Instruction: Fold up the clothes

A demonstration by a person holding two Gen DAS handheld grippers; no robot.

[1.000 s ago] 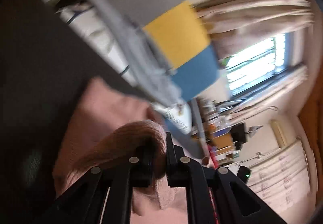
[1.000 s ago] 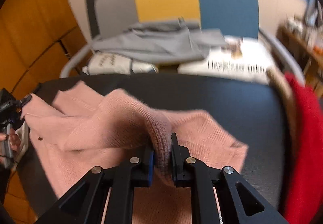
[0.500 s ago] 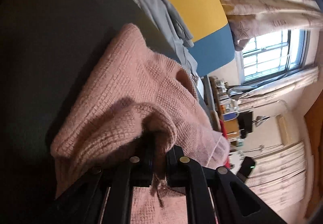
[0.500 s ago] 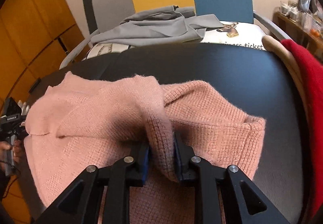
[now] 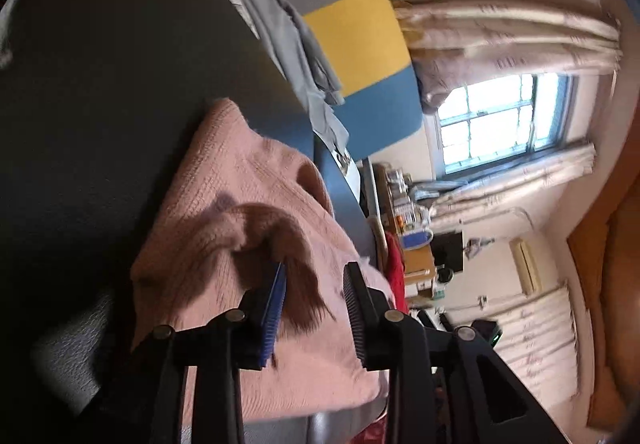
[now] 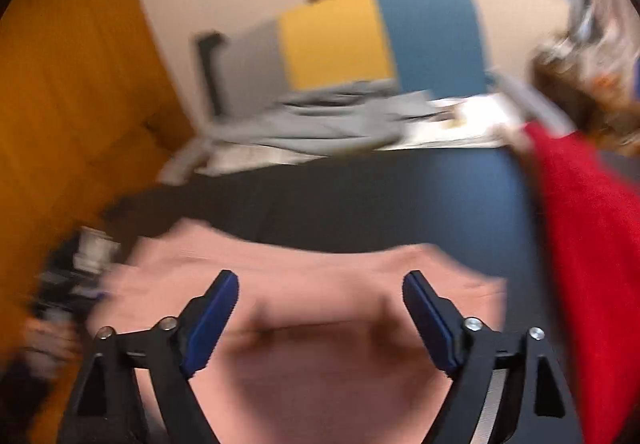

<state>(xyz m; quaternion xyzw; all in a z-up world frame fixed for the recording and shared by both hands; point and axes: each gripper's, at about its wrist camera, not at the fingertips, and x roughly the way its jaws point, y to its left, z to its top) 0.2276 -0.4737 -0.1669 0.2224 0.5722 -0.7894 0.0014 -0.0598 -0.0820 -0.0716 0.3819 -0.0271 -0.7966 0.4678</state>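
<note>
We see chair [image 6: 380, 43], grey, yellow, blue back. Bright window [image 5: 504, 123], curtains [image 5: 512, 39] beside. Orange wall [image 6: 68, 103].

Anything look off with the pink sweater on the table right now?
The pink knitted sweater lies on the dark table with a rumpled hump of knit bunched up between the opening jaws of the left gripper, not lying flat. The right gripper is opening too, with nothing pinched. No damage visible.
</note>
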